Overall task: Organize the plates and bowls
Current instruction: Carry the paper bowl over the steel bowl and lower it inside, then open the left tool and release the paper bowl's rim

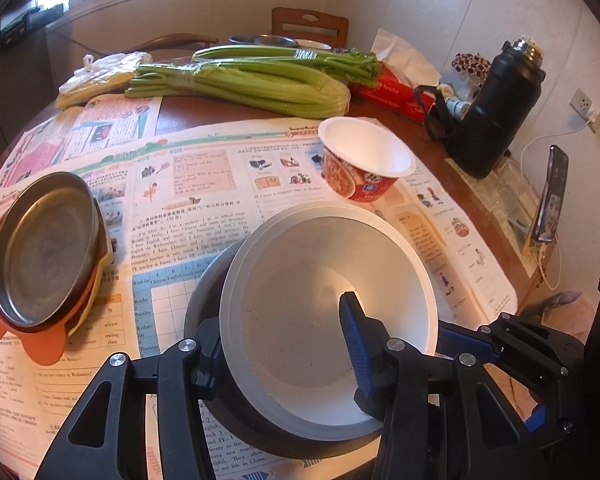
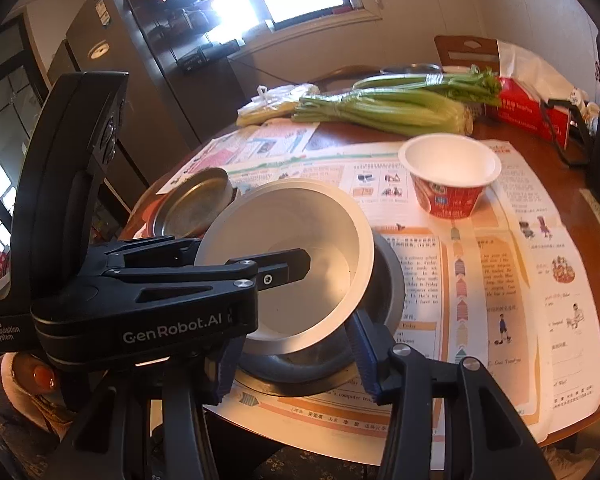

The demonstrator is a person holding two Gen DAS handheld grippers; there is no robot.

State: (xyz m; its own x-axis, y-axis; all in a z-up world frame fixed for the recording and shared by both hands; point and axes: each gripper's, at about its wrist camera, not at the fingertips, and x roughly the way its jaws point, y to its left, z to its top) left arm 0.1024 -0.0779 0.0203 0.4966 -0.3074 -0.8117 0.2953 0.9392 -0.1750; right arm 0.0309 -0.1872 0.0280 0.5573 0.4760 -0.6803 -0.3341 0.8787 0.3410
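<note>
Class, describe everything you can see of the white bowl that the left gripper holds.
The white bowl is round, plain and matte, plastic by its look, with a stepped rim and nothing inside. It sits tilted in a grey metal bowl on the newspaper. The left gripper pinches its rim, one finger inside, one outside.

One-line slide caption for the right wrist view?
Left tongs grip the tilted white bowl's rim above a grey metal bowl, while right tongs wait open nearby.

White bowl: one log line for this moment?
left gripper: shut on white bowl | bowl tilted in metal bowl | right gripper: open, beside
</note>
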